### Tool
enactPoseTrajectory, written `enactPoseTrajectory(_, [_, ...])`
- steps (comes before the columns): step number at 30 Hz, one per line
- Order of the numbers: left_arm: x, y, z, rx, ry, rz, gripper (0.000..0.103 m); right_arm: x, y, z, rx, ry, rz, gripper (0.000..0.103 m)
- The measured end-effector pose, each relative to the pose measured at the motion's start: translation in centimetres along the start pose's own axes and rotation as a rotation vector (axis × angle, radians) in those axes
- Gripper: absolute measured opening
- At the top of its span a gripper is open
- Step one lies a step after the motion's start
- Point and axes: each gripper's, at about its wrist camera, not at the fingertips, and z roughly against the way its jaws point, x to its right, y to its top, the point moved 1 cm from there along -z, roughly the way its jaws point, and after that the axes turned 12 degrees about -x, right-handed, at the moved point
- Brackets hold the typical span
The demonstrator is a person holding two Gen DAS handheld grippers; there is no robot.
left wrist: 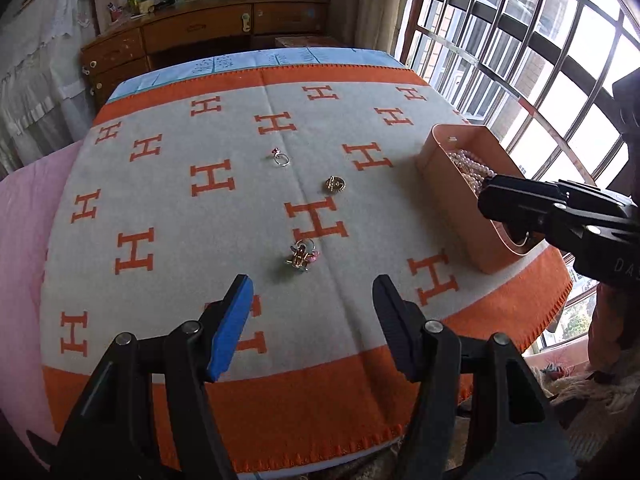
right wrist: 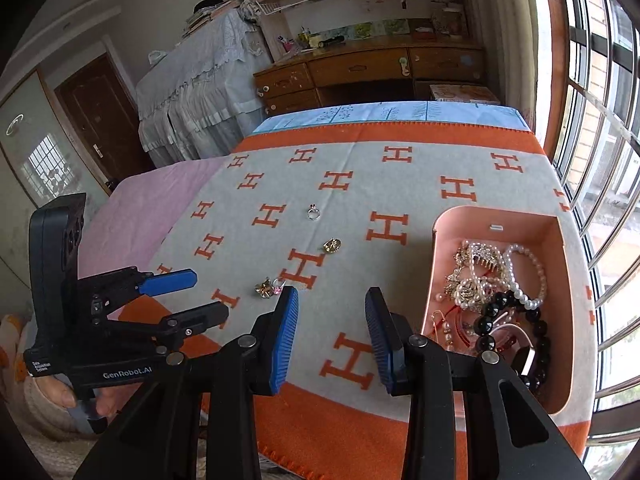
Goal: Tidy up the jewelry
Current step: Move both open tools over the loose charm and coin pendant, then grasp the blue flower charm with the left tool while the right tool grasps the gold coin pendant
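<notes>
Three loose pieces lie on the grey and orange H-pattern blanket (left wrist: 224, 220): a silver ring with a red stone (left wrist: 281, 158) (right wrist: 313, 213), a round gold brooch (left wrist: 334, 184) (right wrist: 332, 245), and a gold and pink cluster (left wrist: 302, 255) (right wrist: 269, 287). A pink open box (left wrist: 448, 184) (right wrist: 440, 240) at the right holds pearl strands (right wrist: 524, 272), black beads (right wrist: 508, 320) and other jewelry. My left gripper (left wrist: 312, 320) (right wrist: 200, 292) is open and empty, just short of the cluster. My right gripper (right wrist: 332, 336) is open and empty, left of the box; its tip (left wrist: 486, 196) shows over the box.
The blanket covers a table with a pink sheet (right wrist: 160, 200) on the left. A wooden desk (right wrist: 368, 68) stands behind it. Barred windows (left wrist: 520, 40) run along the right side. A covered cabinet (right wrist: 200, 92) is at back left.
</notes>
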Motion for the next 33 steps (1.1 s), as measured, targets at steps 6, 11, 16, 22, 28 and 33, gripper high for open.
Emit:
enactPoseTrajectory(6, [0.7, 1.2, -3.4, 0.001, 0.015, -0.094, 0.04, 0.2, 1.5, -3.4, -0.063, -0.003, 0.005, 0.035])
enactPoseTrajectory(11, [0.1, 1.9, -4.7, -0.002, 0.009, -0.116, 0.028, 0.2, 3.2, -6.4, -0.114, -0.006, 0.017, 0.035])
enactPoseTrajectory(16, [-0.7, 2.3, -5.4, -0.005, -0.002, -0.125, 0.019, 0.1, 5.1, -9.3, -0.15, -0.023, 0.033, 0.035])
enactPoseTrajectory(22, [-2.0, 2.2, -6.0, -0.013, -0.047, -0.089, 0.015, 0.0, 7.3, -12.8, -0.195, -0.059, 0.047, 0.035])
enactPoseTrajectory(28, [-2.8, 2.0, -5.9, -0.007, -0.079, -0.05, 0.015, -1.5, 8.5, -16.2, -0.242, -0.126, 0.105, 0.035])
enactPoseTrajectory(33, [-3.5, 1.8, -4.6, 0.013, -0.094, -0.02, 0.015, -3.0, 8.4, -16.9, -0.219, -0.231, 0.187, 0.016])
